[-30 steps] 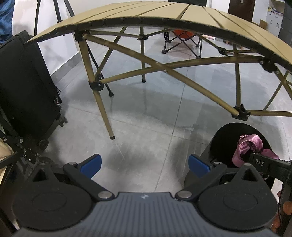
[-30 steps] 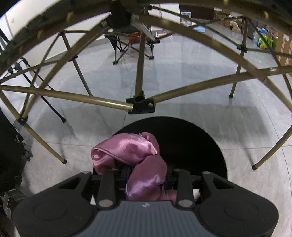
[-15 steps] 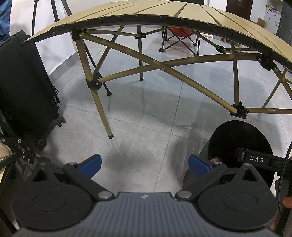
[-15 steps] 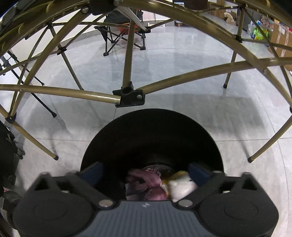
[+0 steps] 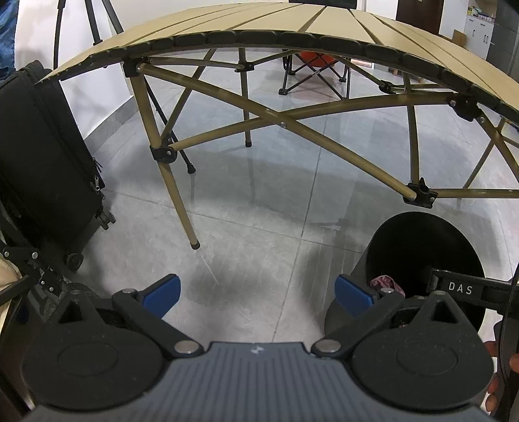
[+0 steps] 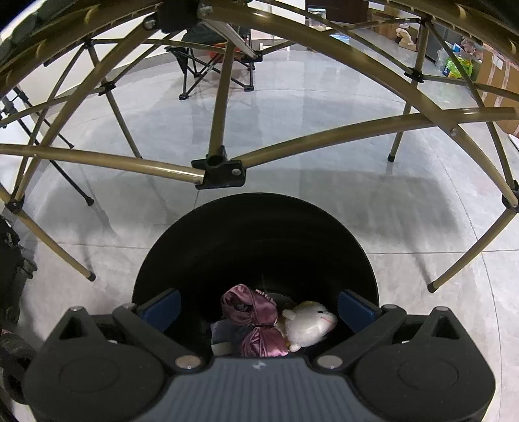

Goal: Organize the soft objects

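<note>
1. Right gripper (image 6: 259,306): jaws spread wide, nothing between the blue fingertips (image 6: 162,306). It hangs over the mouth of the black bin (image 6: 253,227).
2. Pink satin cloth (image 6: 251,319) lies at the bottom of the bin, crumpled, well below the jaw tips and roughly centred between them in the right wrist view. Not touching either finger.
3. White plush toy (image 6: 311,324) sits just right of the cloth, touching it, also on the bin floor. A dark bluish item (image 6: 223,331) lies left of the cloth; cannot tell what it is.
4. Left gripper (image 5: 258,292): jaws also wide, empty. It points at bare grey floor tile (image 5: 259,227), with the bin (image 5: 421,246) off to its right.
5. From the left wrist view a bit of the pink cloth (image 5: 384,283) shows inside the bin, just beyond the right fingertip (image 5: 352,293), outside the jaw gap.
6. Part of the right tool, marked "DAS" (image 5: 460,287), reaches over the bin rim in the left view.
7. Bin stands on the floor under the edge of a tan folding table (image 5: 292,29); one table-frame joint (image 6: 219,172) sits just behind the bin.
8. Black suitcase (image 5: 42,162) stands at far left; folding chair (image 6: 214,48) behind the table.
</note>
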The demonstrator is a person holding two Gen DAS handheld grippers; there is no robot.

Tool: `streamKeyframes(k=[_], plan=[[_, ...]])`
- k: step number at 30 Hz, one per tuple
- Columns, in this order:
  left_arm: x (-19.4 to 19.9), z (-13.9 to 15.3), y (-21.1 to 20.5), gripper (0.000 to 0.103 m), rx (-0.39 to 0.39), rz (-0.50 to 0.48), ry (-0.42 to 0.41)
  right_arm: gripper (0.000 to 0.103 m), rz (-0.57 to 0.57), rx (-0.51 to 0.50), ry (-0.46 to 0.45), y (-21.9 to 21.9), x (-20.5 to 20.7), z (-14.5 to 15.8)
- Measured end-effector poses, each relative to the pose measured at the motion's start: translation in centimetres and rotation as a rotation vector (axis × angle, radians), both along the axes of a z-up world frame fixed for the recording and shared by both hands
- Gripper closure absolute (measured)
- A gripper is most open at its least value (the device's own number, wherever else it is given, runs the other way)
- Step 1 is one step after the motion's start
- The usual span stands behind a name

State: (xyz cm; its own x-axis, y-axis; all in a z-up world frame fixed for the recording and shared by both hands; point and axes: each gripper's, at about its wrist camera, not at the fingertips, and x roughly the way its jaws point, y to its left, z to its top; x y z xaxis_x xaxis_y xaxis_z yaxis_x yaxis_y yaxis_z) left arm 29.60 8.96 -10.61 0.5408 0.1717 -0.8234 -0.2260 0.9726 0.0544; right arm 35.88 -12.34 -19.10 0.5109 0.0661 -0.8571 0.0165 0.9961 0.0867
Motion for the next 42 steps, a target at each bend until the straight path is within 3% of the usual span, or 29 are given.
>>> streamKeyframes(k=[15, 32, 42], plan=[[-2.0, 1.3, -1.1, 0.000, -0.001, -0.044, -0.059, 0.000, -0.013, 0.000, -0.022, -1.4, -2.7, 2.1], [-8.5, 8.0, -6.1, 0.000, -0.010, -0.174, -0.204, 0.000, 0.058, -0.001, -0.179, -4.9, -13.4, 12.0], [-12.7, 10.7, -6.8, 0.000, -0.015, -0.210, -0.249, 0.000, 0.096, 0.000, -0.265, -6.5, -19.1, 16.0]])
